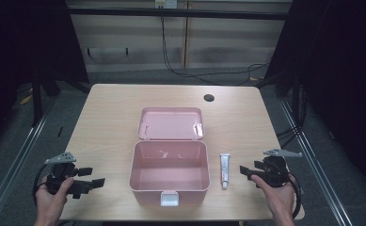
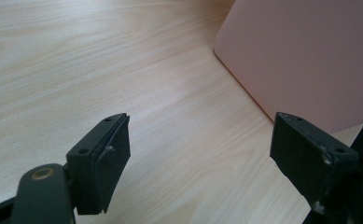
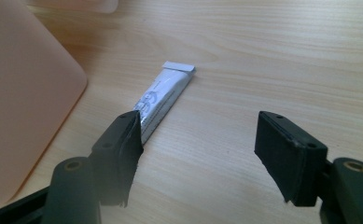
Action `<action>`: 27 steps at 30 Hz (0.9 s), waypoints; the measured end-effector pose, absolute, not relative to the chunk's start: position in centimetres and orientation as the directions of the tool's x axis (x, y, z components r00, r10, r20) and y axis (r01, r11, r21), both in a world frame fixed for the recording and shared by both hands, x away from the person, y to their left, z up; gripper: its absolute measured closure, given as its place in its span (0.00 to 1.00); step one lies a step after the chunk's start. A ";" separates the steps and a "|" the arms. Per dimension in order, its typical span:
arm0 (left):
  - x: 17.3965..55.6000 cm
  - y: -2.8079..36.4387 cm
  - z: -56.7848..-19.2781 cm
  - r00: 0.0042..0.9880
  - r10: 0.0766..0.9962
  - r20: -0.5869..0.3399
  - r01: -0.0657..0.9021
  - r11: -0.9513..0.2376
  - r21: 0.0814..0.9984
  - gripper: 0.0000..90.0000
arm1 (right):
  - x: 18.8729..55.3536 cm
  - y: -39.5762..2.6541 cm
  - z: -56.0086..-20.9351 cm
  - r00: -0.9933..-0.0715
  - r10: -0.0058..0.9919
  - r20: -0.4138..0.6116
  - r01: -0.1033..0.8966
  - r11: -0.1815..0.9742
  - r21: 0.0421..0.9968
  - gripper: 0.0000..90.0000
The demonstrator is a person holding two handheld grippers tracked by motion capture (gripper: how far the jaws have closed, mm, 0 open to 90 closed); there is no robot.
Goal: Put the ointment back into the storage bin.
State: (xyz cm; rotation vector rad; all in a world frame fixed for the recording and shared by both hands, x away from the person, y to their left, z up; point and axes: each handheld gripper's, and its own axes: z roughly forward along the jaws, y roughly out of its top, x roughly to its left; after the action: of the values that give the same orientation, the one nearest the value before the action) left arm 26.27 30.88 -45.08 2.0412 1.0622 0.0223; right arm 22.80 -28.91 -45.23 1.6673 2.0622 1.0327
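The right gripper (image 1: 247, 173) has its fingers (image 3: 118, 154) spread wide with nothing between them, just right of the white tube (image 1: 225, 170). The tube lies flat on the surface (image 1: 110, 108), close beside the right wall of the open pink box (image 1: 169, 173). The left gripper (image 1: 92, 183), fingers (image 2: 102, 161) also wide and empty, rests left of that box.
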 end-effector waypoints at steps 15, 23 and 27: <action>26.3 31.0 -45.2 0.637 0.694 -0.335 0.682 -0.305 0.665 0.22 | 23.4 -27.0 -43.6 -0.361 0.911 0.200 0.712 0.131 0.690 0.52; 26.2 31.1 -45.1 0.638 0.696 -0.329 0.678 -0.306 0.668 0.22 | 24.4 -25.8 -43.3 -0.358 0.888 0.289 0.783 0.116 0.611 0.60; 26.3 31.1 -45.1 0.639 0.695 -0.330 0.678 -0.306 0.668 0.22 | 25.0 -24.6 -43.2 -0.372 0.870 0.323 0.817 0.142 0.559 0.63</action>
State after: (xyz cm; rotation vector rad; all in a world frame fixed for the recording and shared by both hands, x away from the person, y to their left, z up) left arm 26.25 31.09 -45.13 2.0370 1.0711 0.0258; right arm 24.98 -24.64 -43.21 1.7140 2.3139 1.0472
